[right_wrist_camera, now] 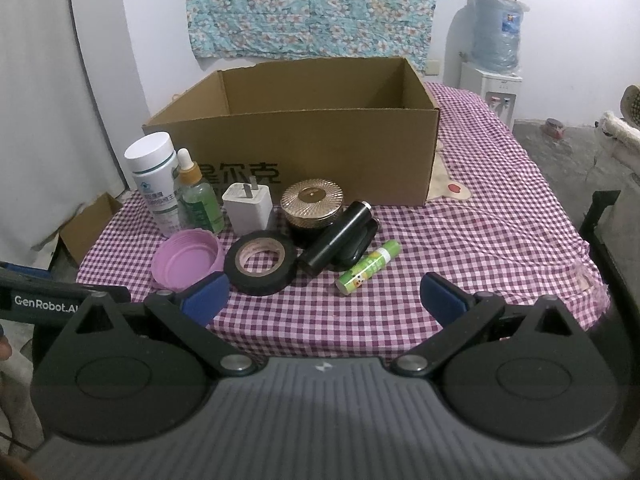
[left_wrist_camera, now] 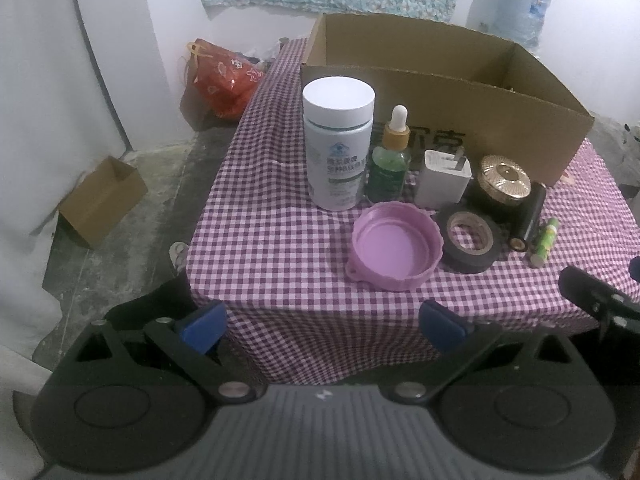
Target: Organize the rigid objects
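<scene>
I log both claws spread apart, holding nothing: left gripper (left_wrist_camera: pixel 322 326), right gripper (right_wrist_camera: pixel 324 298). Before the cardboard box (right_wrist_camera: pixel 304 140): supplement bottle (right_wrist_camera: pixel 154 178), dropper bottle (right_wrist_camera: pixel 198 200), charger plug (right_wrist_camera: pixel 248 208), gold-lidded jar (right_wrist_camera: pixel 312 204), tape roll (right_wrist_camera: pixel 260 266), purple lid (right_wrist_camera: pixel 186 262), glue stick (right_wrist_camera: pixel 368 266). A black cylinder (right_wrist_camera: pixel 336 240) half hides a dark object I cannot identify. The box floor is hidden.

light: dim, even indoor | shadows: soft | focus: slightly soft | edges: fisheye-bent, vignetted

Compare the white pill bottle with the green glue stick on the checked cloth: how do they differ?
The white pill bottle stands upright; the green glue stick lies on its side. The bottle is much wider and taller. The bottle stands at the left end of the group, the stick at the right. Both are cylindrical, outside the cardboard box.
</scene>
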Tool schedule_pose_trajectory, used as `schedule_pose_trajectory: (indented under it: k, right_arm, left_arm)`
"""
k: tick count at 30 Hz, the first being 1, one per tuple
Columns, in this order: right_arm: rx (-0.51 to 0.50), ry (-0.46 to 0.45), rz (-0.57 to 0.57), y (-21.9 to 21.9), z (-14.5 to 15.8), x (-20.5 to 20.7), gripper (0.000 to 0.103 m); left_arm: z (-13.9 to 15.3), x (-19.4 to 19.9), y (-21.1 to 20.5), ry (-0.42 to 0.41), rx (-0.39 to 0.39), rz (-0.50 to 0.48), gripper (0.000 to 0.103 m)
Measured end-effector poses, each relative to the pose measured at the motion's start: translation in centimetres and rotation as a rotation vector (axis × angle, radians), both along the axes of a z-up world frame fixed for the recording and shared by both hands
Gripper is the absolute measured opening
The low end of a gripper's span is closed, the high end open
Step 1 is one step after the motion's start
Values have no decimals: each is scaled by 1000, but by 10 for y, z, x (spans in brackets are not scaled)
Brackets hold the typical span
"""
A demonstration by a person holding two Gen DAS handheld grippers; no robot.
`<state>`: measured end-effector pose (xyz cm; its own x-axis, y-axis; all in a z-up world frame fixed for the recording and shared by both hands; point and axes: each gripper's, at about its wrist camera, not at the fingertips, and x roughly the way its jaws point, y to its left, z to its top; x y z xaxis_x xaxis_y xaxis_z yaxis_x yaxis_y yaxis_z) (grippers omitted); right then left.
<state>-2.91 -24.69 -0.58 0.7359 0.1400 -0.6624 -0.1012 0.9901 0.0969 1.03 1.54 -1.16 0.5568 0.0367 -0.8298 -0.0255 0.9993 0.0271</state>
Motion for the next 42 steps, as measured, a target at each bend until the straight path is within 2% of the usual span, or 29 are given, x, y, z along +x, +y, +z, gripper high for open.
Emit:
schedule_pose_trajectory:
  k: [29,34,42]
  right_arm:
    - [16,0,-7,-1,-3,-1,102]
    - [42,-28,-38,-11,1,-1,102]
    - [181,-55,-133,-61,0,4,102]
  left_arm:
    - [0,-1,-3,2,-3,-12,103]
    - [4,-4,-7,-46,-30,-66,103]
    - [10,-1,-31,-156,-116,-273,103]
